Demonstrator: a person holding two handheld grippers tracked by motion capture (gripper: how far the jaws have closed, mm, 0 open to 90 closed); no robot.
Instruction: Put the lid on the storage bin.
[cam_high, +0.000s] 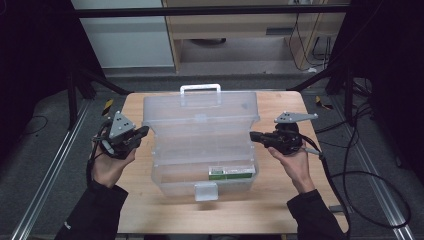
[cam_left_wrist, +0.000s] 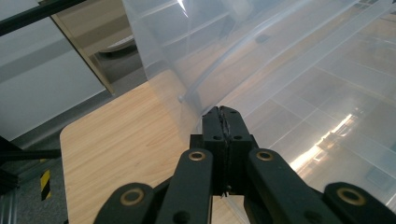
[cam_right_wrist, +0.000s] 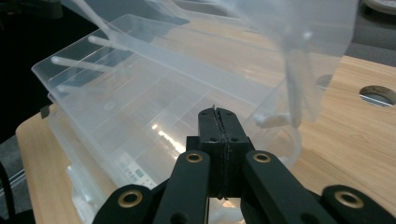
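Black jaws pressed together on nothing fill the foreground of the left gripper view, where the left gripper noses up against the left wall of the clear plastic organiser box. That box sits mid-worktop with its lid thrown back and its divided tray lifted; a green-labelled carton lies in the bottom compartment near the front. On the far side, the right gripper, jaws likewise shut and empty, points at the right end of the tray. Both grippers appear poised on either side before handling; next, each must spread its jaws to grasp an edge or push the tray level.
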